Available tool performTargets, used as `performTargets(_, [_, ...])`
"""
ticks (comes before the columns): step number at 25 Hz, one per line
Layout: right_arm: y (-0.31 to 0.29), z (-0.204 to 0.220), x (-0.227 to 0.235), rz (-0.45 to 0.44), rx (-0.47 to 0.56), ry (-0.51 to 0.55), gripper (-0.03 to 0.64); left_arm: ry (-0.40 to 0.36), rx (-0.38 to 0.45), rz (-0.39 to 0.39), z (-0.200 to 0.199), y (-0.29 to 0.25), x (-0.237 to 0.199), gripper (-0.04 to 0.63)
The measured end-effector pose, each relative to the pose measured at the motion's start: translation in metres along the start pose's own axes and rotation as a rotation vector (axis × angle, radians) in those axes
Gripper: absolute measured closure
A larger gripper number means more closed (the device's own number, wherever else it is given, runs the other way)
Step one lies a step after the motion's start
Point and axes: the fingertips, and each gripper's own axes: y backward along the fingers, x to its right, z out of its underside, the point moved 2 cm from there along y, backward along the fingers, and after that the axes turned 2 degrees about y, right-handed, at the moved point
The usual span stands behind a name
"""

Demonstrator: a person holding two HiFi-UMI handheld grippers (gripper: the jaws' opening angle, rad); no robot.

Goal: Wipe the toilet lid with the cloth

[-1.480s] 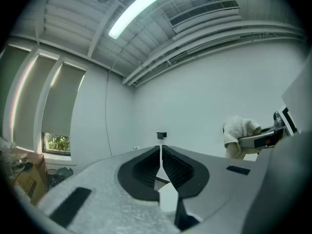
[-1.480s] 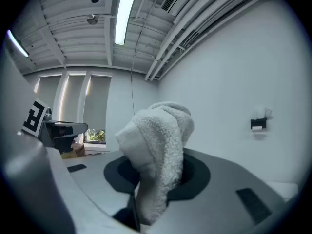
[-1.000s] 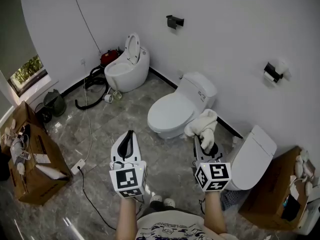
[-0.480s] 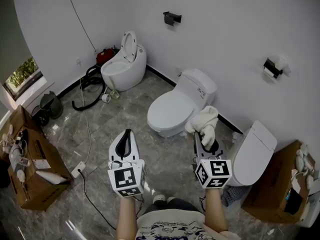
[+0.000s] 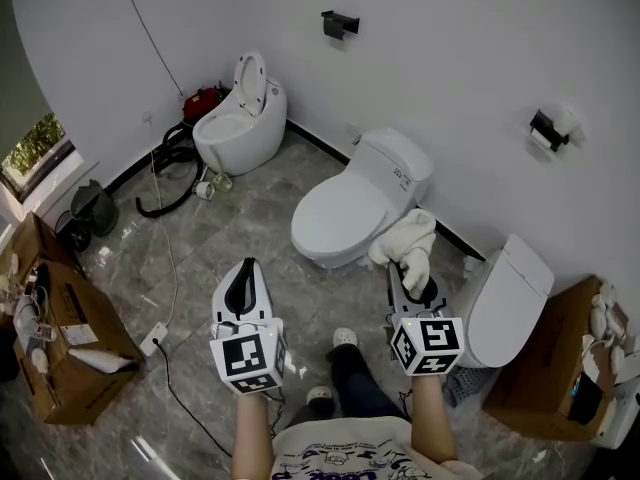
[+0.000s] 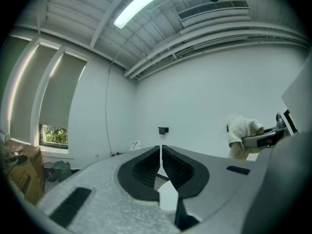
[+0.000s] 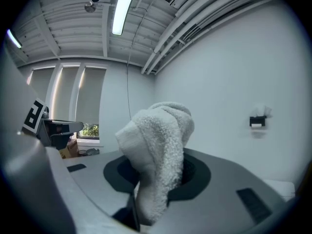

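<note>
Already had the cloth [image 5: 405, 241] clamped in the right gripper [image 5: 410, 284], jaws closed on its lower folds and the rest bunched above the tips in a fluffy white wad. Carried the left gripper [image 5: 249, 267] alongside with jaws together, only a hairline slit between them and nothing in it. Stood short of the toilet lid [image 5: 335, 213], closed down and white, on the middle toilet [image 5: 400, 166] by the wall [image 5: 480, 48]. Held the cloth in the air near that toilet's right flank, apart from the lid, touching nothing but the jaws. Had not yet begun to wipe, by the look of things. Judged the cloth light, soft and limp, thick terry by its nap: nothing to break, but apt to flop, fold under itself, and slide out if pinched by a thin edge. Thought it best taken deep through a thick bunch, as gripped then, with enough left free to spread flat. Reckoned the lid hard, glossy and probably slick, wanting only modest pressure.
</note>
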Motion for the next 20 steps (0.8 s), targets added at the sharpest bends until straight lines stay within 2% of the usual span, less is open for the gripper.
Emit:
performTargets(10, [-0.101,-0.004,0.034,-0.029,0.004,-0.011,0.5,-0.008,-0.005,-0.05,0.003,-0.085,-0.013,0.577])
performTargets(20, [-0.239,-0.024,0.104,-0.07,-0.006,-0.011,0.5,-0.01,-0.015,-0.12,-0.009,-0.22,-0.008,0.577])
